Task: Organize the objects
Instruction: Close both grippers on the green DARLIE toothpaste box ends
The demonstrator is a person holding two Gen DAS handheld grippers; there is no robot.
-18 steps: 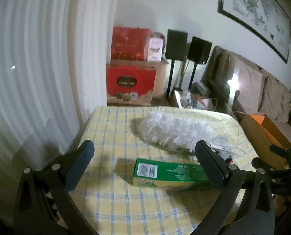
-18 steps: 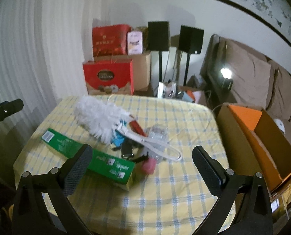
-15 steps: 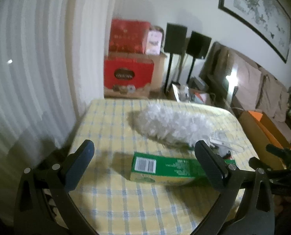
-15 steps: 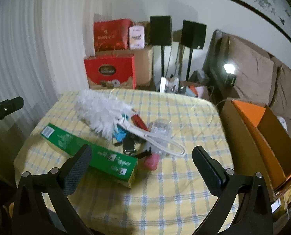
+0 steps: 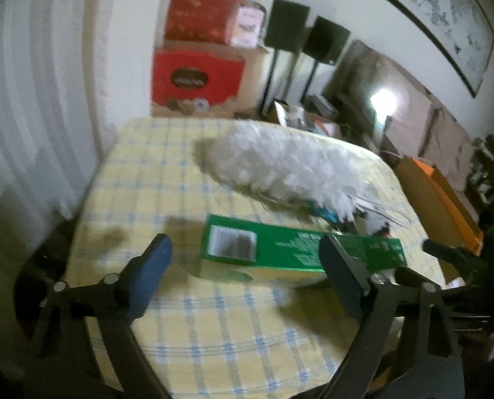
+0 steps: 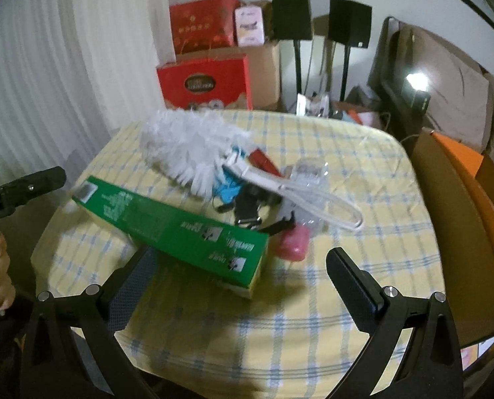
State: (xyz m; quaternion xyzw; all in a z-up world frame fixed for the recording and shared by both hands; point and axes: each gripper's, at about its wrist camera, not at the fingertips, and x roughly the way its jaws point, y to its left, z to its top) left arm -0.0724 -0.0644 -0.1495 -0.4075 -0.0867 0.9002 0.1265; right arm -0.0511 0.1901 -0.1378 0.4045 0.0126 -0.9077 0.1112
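1 green box (image 6: 177, 229), 1 white duster (image 6: 193, 146), 2 red cartons (image 6: 205, 81).

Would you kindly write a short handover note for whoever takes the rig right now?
Left hand-held gripper: open, empty, above the near table edge, facing the green box.
Right hand-held gripper: open, empty, above the table's near edge.
Things: all in one heap on the checked tablecloth: green box in front, white duster behind it, pink item and small dark and blue bits between.
The open cardboard box stands to the right of the table.
Done: nothing sorted.
Left: everything.
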